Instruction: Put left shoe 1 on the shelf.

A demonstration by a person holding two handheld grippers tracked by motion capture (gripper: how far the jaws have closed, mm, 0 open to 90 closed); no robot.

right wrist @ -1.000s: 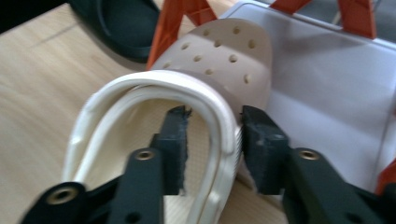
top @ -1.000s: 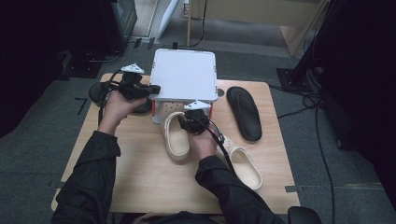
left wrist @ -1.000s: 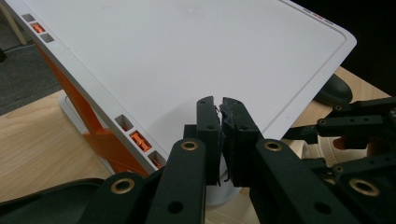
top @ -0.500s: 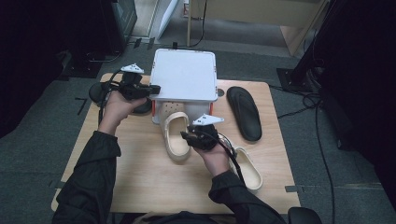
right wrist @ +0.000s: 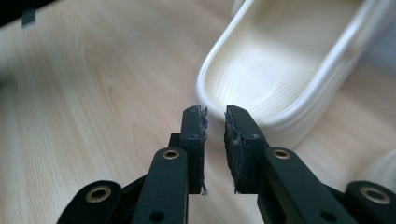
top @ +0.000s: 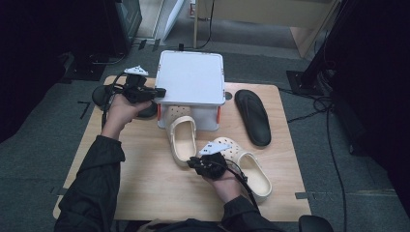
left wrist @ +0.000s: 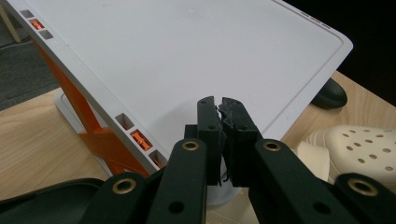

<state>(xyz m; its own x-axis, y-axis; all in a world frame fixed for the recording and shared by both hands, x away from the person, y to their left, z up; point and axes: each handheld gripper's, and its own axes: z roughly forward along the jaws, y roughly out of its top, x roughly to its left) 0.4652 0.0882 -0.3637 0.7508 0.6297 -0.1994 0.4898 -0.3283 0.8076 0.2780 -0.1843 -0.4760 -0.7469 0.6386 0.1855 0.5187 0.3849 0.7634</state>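
A white shelf [top: 191,77] on orange legs stands at the back of the wooden table [top: 145,188]. One cream clog [top: 183,135] lies with its toe under the shelf. A second cream clog [top: 249,169] lies to the right of my right hand. My left gripper [top: 159,91] is shut and empty at the shelf's left edge, its tips [left wrist: 220,105] over the white top [left wrist: 187,56]. My right gripper [top: 189,164] hovers just off the first clog's heel [right wrist: 280,70]. Its jaws [right wrist: 215,114] have just been closing, and a narrow gap with nothing in it remains.
A black sandal [top: 254,116] lies to the right of the shelf. Another black shoe [top: 101,96] sits at the table's left edge beneath my left hand. Bare wood stretches along the near side. The table stands on a grey floor with cables at the right.
My right gripper has drawn back from the clog's opening near the shelf to its heel, toward the person, and its jaws have narrowed. The left gripper has stayed put.
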